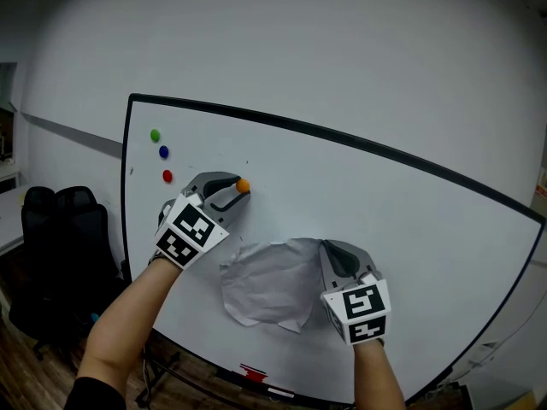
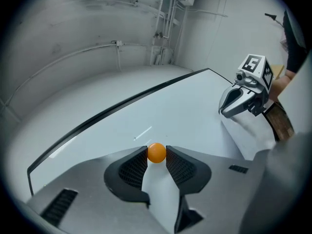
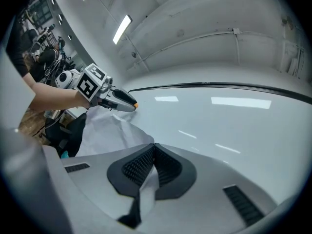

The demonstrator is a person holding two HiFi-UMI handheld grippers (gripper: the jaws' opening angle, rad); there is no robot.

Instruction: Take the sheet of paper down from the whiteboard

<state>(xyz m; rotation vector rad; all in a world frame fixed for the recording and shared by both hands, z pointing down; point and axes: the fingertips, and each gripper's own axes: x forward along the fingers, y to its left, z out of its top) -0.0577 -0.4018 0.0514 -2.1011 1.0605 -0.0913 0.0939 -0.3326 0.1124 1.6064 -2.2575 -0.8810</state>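
Note:
A crumpled white sheet of paper (image 1: pixel 272 284) hangs against the whiteboard (image 1: pixel 410 220), low and near the middle. My right gripper (image 1: pixel 327 248) is shut on the sheet's upper right corner; in the right gripper view the paper (image 3: pixel 109 133) runs between its closed jaws. My left gripper (image 1: pixel 243 186) is up and left of the sheet, shut on a small orange round magnet (image 1: pixel 243 185). The left gripper view shows that orange magnet (image 2: pixel 156 152) pinched between the pads, just off the whiteboard (image 2: pixel 161 116). The sheet's upper left corner is free.
Green (image 1: pixel 155 135), blue (image 1: pixel 163 152) and red (image 1: pixel 167 176) magnets sit in a column at the board's upper left. Black office chairs (image 1: pixel 60 229) stand left of the board. A red marker (image 1: pixel 252 372) lies on the board's bottom tray.

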